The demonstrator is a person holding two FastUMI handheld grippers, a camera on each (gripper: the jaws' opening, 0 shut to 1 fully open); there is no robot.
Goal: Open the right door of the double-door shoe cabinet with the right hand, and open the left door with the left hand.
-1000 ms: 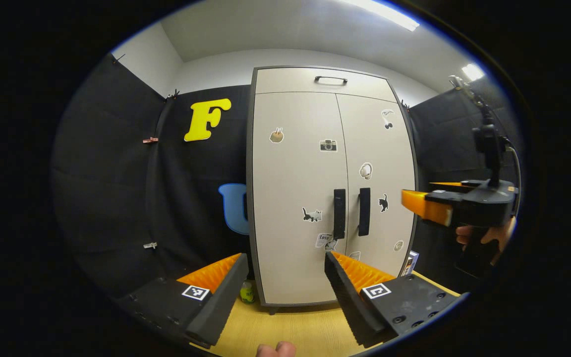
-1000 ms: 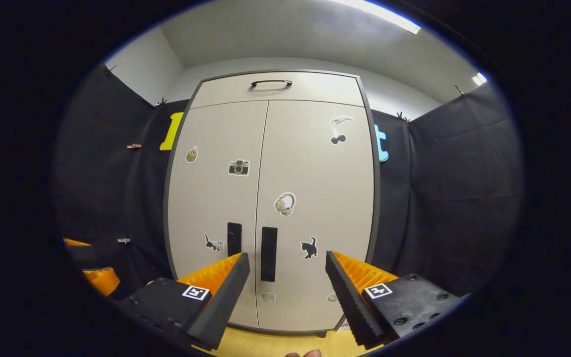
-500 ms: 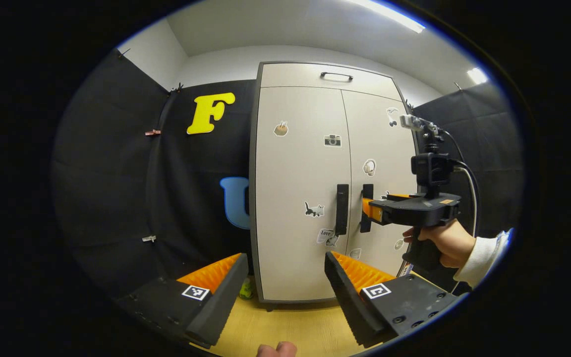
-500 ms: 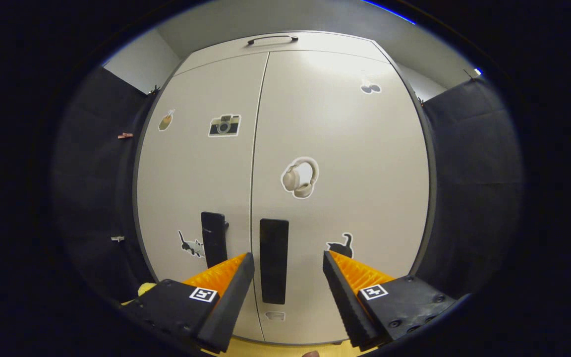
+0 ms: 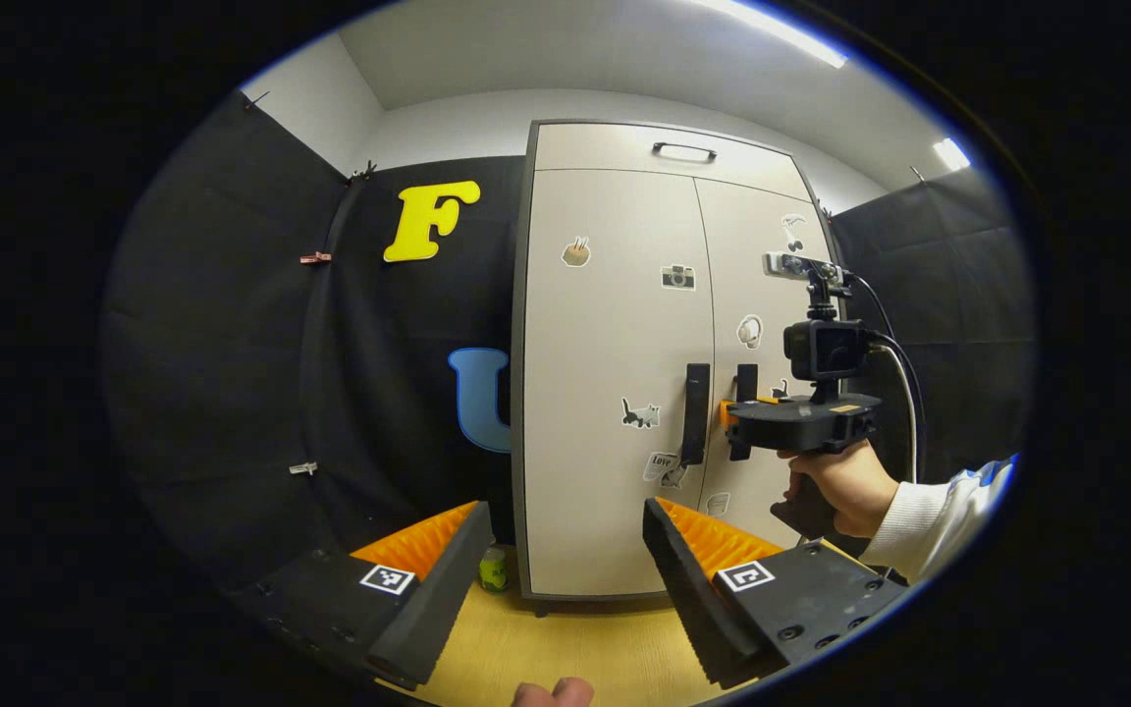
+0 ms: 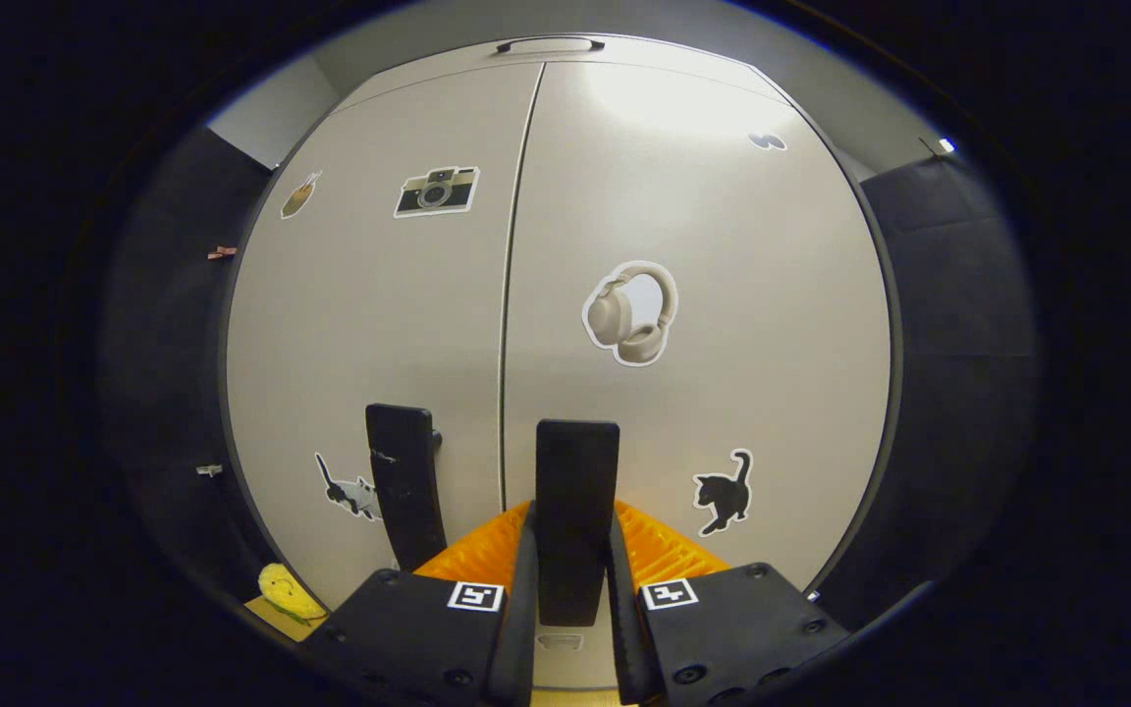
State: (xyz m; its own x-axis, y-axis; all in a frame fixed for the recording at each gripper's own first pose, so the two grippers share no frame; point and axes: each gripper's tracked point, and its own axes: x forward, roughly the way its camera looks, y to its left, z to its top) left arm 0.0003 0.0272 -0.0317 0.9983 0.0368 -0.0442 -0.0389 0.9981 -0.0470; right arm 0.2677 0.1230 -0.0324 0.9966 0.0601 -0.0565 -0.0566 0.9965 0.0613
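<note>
Straight ahead of both our tongs stands the shoe cabinet (image 5: pixel 615 393), tall and upright, its long axis vertical and its front facing us. Both the left door (image 6: pixel 369 324) and the right door (image 6: pixel 713 295) lie flat and closed, meeting at a thin vertical seam.

Between the fingers of our right gripper (image 6: pixel 573 579) runs the right door handle (image 6: pixel 576 511), a dark upright bar; both fingers press on its sides, so that gripper is clenched on it. In the left gripper view we see the same gripper (image 5: pixel 734 417) at the handle, held by a hand (image 5: pixel 835 486) in a pale sleeve.

Just left of the seam, beside the grasped bar, the left door handle (image 5: pixel 695 412) stands upright, well ahead of our left gripper (image 5: pixel 565 560), whose fingers are spread wide and hold nothing.

Around the handles sit stickers: headphones (image 6: pixel 629 312), a camera (image 6: pixel 436 190), a black cat (image 6: pixel 725 491).

Below the left gripper's fingers lies the wooden floor (image 5: pixel 565 643), with a small yellow-green object (image 5: pixel 494 570) at the cabinet's left foot.
</note>
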